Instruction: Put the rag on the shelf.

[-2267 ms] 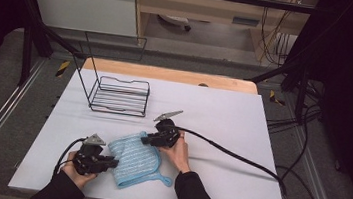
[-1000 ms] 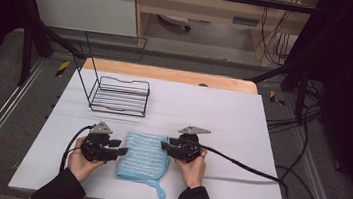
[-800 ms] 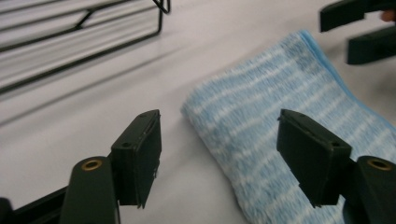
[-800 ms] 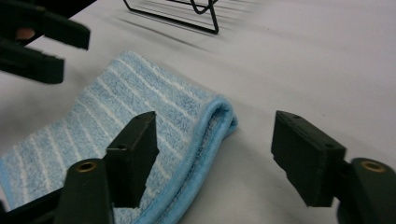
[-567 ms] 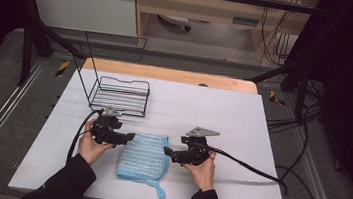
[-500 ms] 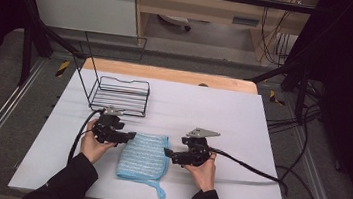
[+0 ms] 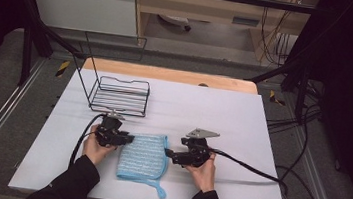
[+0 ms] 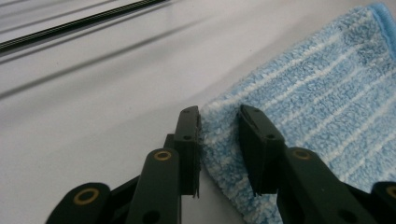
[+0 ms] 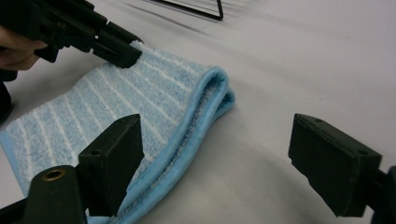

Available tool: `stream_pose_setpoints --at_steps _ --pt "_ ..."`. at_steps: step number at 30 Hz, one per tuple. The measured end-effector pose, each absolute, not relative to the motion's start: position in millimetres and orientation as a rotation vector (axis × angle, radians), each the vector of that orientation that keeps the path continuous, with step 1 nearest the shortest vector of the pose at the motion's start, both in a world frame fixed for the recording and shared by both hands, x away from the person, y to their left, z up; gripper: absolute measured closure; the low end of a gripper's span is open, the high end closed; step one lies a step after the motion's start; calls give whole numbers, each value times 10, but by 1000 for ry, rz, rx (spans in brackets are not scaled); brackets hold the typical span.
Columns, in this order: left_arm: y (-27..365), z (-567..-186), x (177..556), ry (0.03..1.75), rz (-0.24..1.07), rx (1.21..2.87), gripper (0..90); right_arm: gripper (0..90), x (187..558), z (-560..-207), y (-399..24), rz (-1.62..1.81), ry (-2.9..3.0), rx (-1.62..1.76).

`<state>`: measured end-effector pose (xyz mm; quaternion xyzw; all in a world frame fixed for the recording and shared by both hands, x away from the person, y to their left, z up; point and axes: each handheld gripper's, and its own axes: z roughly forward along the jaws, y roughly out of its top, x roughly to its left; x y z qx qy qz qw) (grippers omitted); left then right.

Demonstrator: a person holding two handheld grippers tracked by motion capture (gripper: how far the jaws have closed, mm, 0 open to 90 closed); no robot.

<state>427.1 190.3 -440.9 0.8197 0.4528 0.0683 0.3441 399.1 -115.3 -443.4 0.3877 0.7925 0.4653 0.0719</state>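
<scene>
Working on a folded blue striped towel lying flat on the white worktop, long axis running roughly away from the person. Straddling its far left corner with the left tool, jaws just closing in, cloth between them but not yet pinched. Holding the right tool just beside the folded right edge, jaws just narrowing slightly yet spread wide, gripping nothing. Leaving the wire rack well behind, with dark room beyond.
</scene>
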Motion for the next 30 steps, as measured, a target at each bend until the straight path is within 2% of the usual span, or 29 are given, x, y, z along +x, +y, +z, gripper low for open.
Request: stream_pose_setpoints --at_steps 10,18,22,30 --pt "1876 -4423 4242 1154 210 2139 731 334 4184 -4441 -984 1396 2378 1234" --pt "1877 -4425 4239 1149 211 2139 733 520 4326 -4515 -820 1321 2429 1230" --pt "1885 -4439 4225 1150 216 2122 737 574 4333 -4552 -809 1314 2451 1240" --pt "1899 -4444 4222 1147 200 2109 770 614 4341 -4566 -801 1315 2473 1285"
